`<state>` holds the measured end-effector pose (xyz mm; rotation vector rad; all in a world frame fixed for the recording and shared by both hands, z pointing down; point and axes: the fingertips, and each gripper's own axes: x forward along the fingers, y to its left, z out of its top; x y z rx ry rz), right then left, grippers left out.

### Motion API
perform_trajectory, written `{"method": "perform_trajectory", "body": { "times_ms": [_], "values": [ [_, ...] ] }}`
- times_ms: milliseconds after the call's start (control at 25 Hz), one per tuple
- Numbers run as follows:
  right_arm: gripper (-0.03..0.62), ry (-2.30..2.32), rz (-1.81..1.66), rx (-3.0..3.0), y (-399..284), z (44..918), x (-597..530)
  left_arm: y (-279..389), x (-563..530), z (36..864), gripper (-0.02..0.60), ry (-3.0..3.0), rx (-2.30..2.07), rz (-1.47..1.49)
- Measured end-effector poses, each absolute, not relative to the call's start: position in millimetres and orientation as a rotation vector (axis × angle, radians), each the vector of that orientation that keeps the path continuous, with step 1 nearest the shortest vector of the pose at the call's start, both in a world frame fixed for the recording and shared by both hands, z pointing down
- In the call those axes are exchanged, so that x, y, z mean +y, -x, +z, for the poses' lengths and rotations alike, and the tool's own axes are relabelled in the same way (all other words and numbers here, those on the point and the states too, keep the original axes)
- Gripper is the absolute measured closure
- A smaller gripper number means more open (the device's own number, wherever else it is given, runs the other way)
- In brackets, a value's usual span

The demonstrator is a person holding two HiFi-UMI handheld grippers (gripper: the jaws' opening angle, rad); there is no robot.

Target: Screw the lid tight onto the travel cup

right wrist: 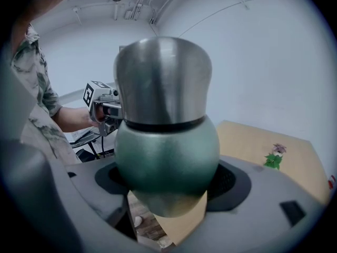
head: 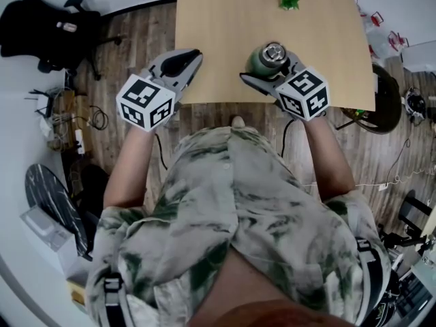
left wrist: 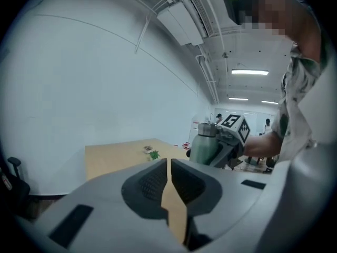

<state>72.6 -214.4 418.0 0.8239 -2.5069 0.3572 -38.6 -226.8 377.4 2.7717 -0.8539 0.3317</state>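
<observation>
The green metal travel cup (head: 257, 64), with its steel lid (head: 274, 51) on top, sits between the right gripper's (head: 271, 67) jaws, over the near edge of the light wooden table (head: 225, 39). The left gripper (head: 194, 56) is to its left, apart, at the table's near-left corner. A small green plant sprig (head: 289, 0) lies far back on the table. A black office chair (head: 48, 29) stands far left.

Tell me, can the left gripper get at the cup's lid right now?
Probably yes, once opened. The left gripper is shut and empty. Only table surface lies between it and the lid, which stands exposed above the right gripper clamping the cup.
</observation>
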Motion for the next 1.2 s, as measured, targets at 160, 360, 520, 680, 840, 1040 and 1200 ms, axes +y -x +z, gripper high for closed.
{"method": "perform_trajectory", "body": {
  "times_ms": [160, 360, 520, 680, 840, 1040, 1200],
  "values": [
    [0.194, -0.852, 0.353, -2.504, -79.5, 415.6, -215.7, 41.2, -219.6, 388.6, 0.549, -2.737, -0.865, 0.357],
    [0.195, -0.864, 0.350, -2.502, -86.1, 414.8, -218.6, 42.8, -213.3, 402.0, 0.555, -2.694, -0.882, 0.379],
    [0.195, -0.868, 0.347, -2.501, -89.5, 413.8, -221.3, 43.9, -209.5, 409.1, 0.558, -2.685, -0.890, 0.414],
    [0.194, -0.868, 0.341, -2.502, -90.1, 413.0, -222.9, 46.0, -207.2, 413.3, 0.558, -2.678, -0.894, 0.434],
    [0.194, -0.869, 0.340, -2.504, -92.0, 414.2, -226.1, 45.8, -209.0, 417.2, 0.558, -2.664, -0.898, 0.432],
    [0.194, -0.879, 0.337, -2.501, -93.4, 414.5, -227.9, 46.6, -207.3, 421.7, 0.558, -2.652, -0.898, 0.436],
    [0.195, -0.882, 0.330, -2.495, -93.7, 416.0, -227.8, 49.4, -206.5, 425.6, 0.558, -2.644, -0.899, 0.443]
  ]
}}
